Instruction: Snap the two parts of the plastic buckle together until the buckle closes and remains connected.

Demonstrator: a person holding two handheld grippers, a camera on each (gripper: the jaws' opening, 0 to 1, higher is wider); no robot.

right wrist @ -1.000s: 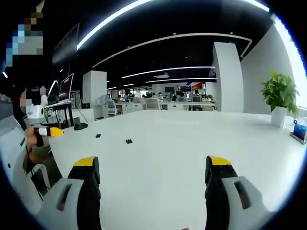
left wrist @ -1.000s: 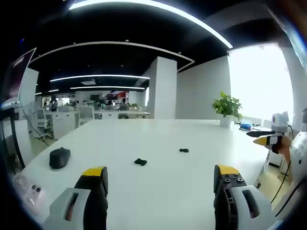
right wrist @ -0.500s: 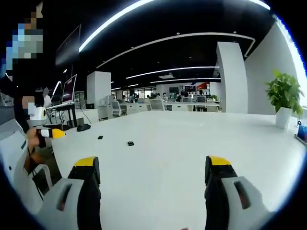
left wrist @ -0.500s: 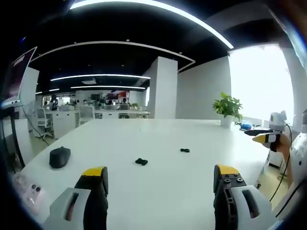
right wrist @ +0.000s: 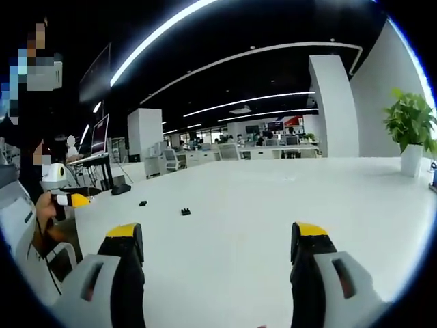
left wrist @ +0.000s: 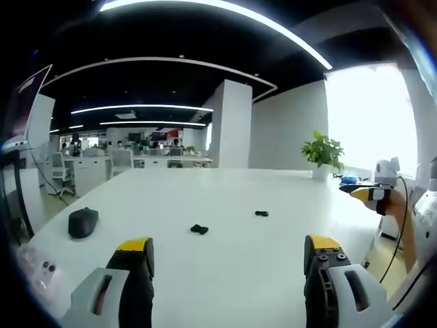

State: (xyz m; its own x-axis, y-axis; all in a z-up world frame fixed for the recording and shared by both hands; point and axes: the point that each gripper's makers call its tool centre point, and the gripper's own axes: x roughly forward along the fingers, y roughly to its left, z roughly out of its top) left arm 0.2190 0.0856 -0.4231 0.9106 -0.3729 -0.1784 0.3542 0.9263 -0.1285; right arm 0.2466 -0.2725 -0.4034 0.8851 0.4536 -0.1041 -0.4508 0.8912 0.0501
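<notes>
White table (left wrist: pixel 225 198): buckle parts (left wrist: pixel 199 229), mouse (left wrist: pixel 82 223).

Both views low over white table (left wrist: pixel 225 198), facing opposite ends, sharing its middle

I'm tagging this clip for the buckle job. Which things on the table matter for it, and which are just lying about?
For the job:
- nearer buckle part
- farther buckle part
- left gripper, open
- right gripper, open

Just lying about:
- black mouse-like object
- potted plant
- small blue item near the plant
- pale device by the table's near corner
</notes>
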